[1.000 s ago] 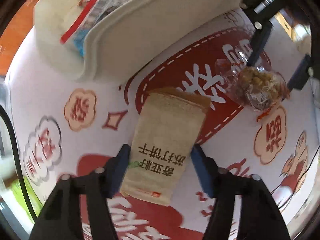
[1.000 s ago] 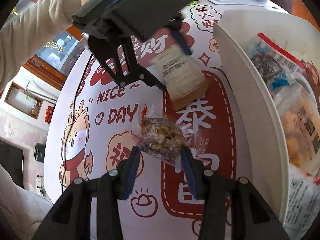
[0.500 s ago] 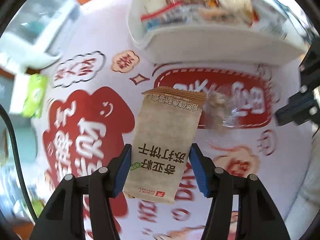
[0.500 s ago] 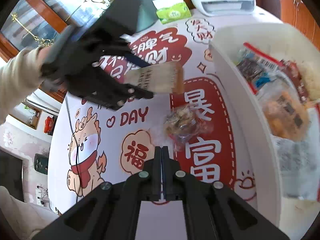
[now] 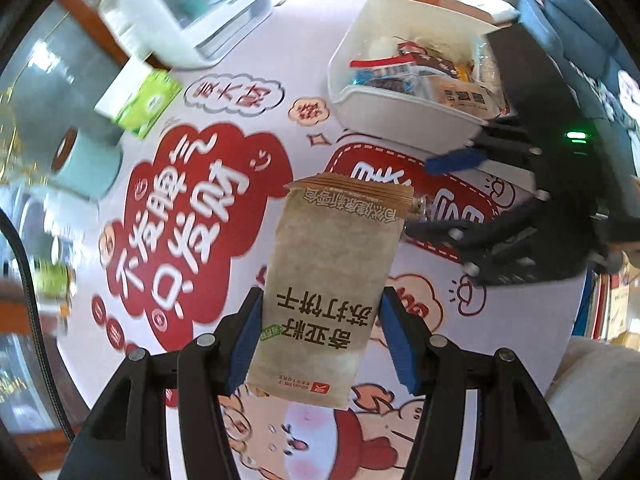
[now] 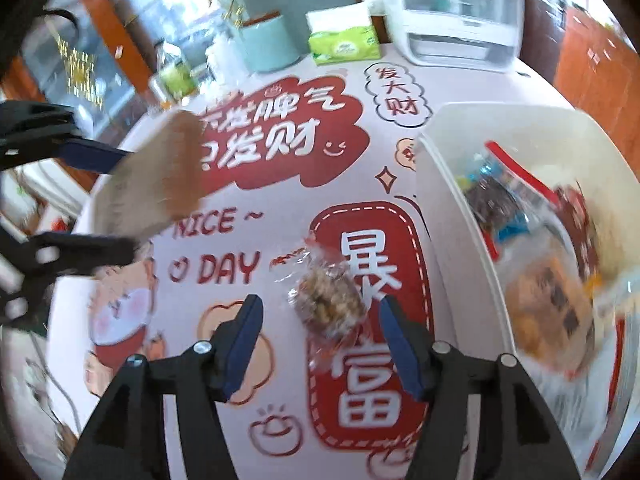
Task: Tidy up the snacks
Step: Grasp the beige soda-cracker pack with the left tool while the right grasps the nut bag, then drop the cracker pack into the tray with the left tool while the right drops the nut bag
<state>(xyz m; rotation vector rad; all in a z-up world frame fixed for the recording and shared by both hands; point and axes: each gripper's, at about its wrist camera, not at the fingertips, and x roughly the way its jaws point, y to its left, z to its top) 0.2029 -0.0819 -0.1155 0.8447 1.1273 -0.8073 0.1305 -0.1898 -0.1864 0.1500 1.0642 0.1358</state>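
1. My left hand-held gripper (image 5: 320,344) grasps the cracker packet (image 5: 332,280), lifted above the table (image 5: 280,60).
2. My right hand-held gripper (image 6: 322,344), jaws just reopened, straddles the clear-wrapped snack (image 6: 326,304) ungripped.
3. Next, I judge: carry the packet into the white bin (image 5: 400,116).

Desk (image 6: 304,92) under a white cloth (image 5: 280,92) printed with red cartoon motifs. At its far edge: white appliance (image 6: 460,8), green tissue pack (image 6: 344,44), teal roll (image 5: 86,160). Wooden cabinets (image 6: 592,48) behind; blue sofa (image 5: 576,20) at one side. Daylight.

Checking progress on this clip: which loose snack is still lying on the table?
The clear-wrapped nut snack, between the right gripper's open jaws; the brown cracker packet is held aloft.
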